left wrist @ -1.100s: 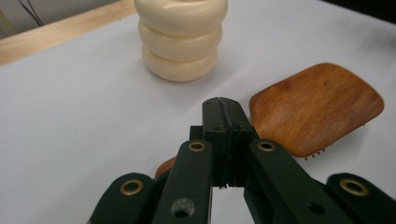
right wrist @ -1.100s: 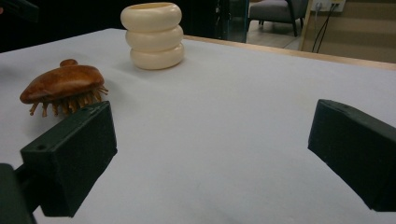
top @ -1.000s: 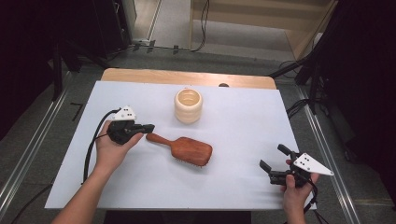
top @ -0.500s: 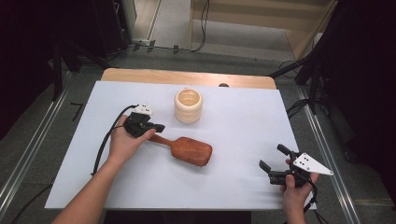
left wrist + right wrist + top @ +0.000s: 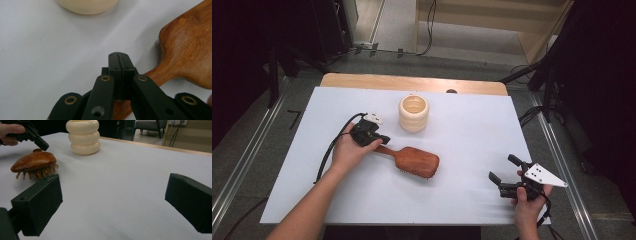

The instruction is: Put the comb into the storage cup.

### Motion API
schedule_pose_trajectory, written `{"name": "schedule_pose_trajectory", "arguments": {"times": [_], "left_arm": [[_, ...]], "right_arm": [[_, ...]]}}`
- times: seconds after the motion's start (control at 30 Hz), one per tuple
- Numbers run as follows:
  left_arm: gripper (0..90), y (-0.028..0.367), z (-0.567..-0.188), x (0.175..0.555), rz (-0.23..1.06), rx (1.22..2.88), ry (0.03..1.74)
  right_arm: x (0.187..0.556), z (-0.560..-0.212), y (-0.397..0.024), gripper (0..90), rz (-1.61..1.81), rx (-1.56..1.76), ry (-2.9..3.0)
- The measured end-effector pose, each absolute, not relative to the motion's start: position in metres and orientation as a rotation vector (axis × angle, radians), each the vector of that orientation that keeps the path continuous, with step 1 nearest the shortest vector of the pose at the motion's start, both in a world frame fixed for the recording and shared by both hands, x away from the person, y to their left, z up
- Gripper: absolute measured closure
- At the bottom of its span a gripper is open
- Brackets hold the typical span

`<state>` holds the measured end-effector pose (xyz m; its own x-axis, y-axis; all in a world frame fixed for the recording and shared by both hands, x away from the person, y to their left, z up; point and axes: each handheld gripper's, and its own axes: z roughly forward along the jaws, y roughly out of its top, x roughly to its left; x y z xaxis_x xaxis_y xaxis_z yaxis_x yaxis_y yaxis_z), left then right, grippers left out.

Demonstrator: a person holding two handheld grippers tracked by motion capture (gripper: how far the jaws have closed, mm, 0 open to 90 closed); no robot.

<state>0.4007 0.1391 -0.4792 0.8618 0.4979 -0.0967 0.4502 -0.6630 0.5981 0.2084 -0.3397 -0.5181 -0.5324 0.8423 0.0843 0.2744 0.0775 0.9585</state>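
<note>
Left gripper [image 5: 379, 139]: held in the left hand, at the handle end of the hairbrush; jaws pressed together, nothing pinched betw. them. In the left gripper view [image 5: 119, 65] the closed tips are seen just above/beside the handle; contact w/ the wood can't be told.
Right gripper [image 5: 503, 174]: held in the right hand near the table's front right corner, well apart from the brush; jaws spread wide, nothing betw. them. Right gripper view [image 5: 112, 197]: bare sheet seen betw. the two black jaws.
Hairbrush [image 5: 414, 161]: wooden, laid bristles-down on the white sheet, approx. mid-table; handle pointed toward the left gripper, paddle head toward the right side. Bristles seen under the head [image 5: 33, 162].
Cup [image 5: 414, 113]: cream, ribbed, upright, open top; set behind the brush, near but apart from it.
Table [image 5: 472, 140]: covered by a white sheet; wooden edge seen at the far side.
</note>
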Motion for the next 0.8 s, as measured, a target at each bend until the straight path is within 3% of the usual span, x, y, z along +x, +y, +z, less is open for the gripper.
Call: {"name": "schedule_pose_trajectory", "arguments": {"times": [0.8], "left_arm": [[90.0, 0.137, -0.486, 0.391, 0.063, 2.488, 0.640]], "right_arm": [[0.209, -0.517, -0.338, 0.0, 1.473, 1.076, 1.910]]}}
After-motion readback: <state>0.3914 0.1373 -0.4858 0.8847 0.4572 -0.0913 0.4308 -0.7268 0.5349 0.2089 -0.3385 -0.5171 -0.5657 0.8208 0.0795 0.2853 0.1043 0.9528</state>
